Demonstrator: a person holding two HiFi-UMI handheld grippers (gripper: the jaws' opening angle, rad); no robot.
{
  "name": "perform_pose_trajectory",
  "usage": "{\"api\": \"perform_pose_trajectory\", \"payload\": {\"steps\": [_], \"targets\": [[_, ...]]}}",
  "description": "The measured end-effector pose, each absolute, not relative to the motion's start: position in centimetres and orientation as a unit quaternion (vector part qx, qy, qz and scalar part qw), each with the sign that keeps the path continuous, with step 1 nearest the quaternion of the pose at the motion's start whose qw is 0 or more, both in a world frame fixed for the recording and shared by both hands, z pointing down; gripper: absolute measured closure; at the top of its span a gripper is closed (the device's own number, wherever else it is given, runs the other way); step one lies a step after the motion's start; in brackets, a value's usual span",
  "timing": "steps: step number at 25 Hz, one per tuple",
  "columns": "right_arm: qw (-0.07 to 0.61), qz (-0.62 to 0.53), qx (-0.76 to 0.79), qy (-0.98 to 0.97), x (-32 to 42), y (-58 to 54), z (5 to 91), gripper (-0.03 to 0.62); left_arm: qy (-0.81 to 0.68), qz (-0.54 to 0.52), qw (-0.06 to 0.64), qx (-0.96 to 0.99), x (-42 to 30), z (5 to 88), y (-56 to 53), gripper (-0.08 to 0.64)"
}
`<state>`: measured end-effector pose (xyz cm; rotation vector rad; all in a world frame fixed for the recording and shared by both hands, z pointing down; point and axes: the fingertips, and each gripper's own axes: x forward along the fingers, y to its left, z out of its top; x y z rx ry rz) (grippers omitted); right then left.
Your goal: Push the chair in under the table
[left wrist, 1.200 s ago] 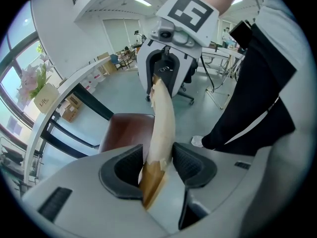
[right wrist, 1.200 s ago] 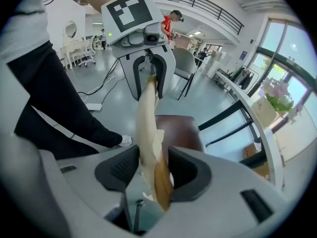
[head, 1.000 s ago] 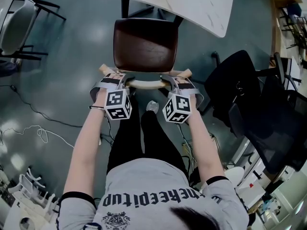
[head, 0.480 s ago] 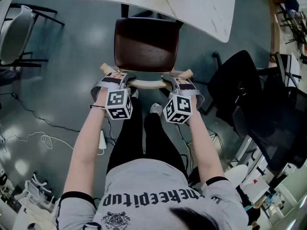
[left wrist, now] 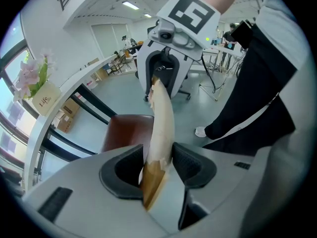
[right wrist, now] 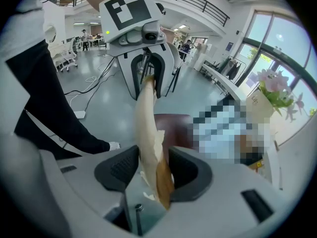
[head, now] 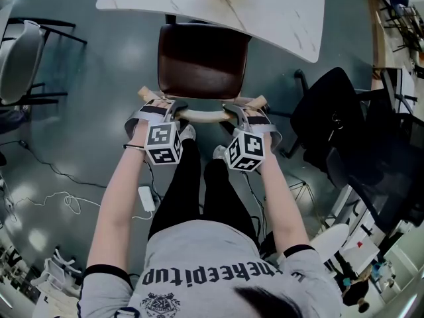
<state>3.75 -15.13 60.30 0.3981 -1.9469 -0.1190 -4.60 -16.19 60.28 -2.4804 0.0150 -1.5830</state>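
Fingers [left wrist: 195, 165] of left gripper [left wrist: 157, 163] and right gripper [right wrist: 153, 168] clamp the chair [head: 199, 61] backrest [head: 202, 116], seat's far edge hidden beneath the table [head: 278, 5].

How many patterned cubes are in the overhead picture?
2. One cube on the left gripper, the other on the right gripper, both gripping the chair backrest; none seems hidden.

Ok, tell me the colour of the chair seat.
Dark reddish-brown. The chair seat shows best in the head view.
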Motion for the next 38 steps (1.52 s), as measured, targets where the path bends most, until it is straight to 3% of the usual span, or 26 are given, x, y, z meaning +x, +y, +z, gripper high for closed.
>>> {"api": "perform_pose_trajectory", "payload": {"steps": [38], "targets": [[0.539,-0.035,0.203,-0.817,1.1,-19.8,60.3,0.397,-0.034,-0.528,0.131,-0.839,-7.1,60.2,-21.7,0.367]]}}
